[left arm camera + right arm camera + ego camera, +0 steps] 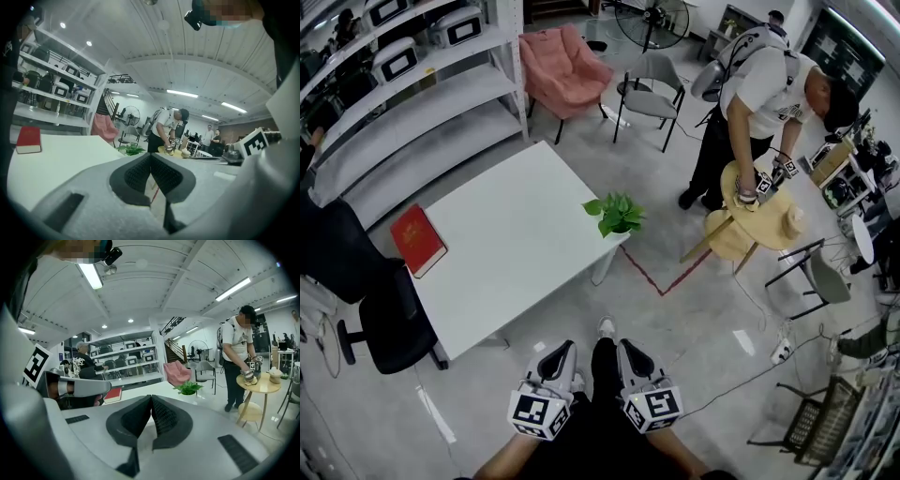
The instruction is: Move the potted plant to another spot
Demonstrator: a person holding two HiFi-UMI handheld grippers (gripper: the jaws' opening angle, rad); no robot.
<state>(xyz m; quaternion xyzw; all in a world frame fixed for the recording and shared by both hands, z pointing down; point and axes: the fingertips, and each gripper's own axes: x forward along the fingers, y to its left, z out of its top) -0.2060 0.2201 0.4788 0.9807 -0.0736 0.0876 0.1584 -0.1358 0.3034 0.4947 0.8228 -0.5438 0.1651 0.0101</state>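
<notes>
The potted plant (615, 214), small with green leaves, stands at the right corner of the white table (506, 244); its pot is hidden under the leaves. The same plant (131, 150) shows small in the left gripper view, and the plant (188, 387) again in the right gripper view. Both grippers hang low near my legs, well short of the table. My left gripper (555, 361) is shut with nothing in it, its pads (140, 173) pressed together. My right gripper (630, 361) is shut and empty too, its pads (161, 418) meeting.
A red book (417, 240) lies on the table's left side. A black office chair (389, 319) stands by the table's near left. A person (750, 103) works at a round wooden table (764, 220) to the right. Shelving (403, 103), a pink armchair (562, 67) and a grey chair (652, 94) stand beyond.
</notes>
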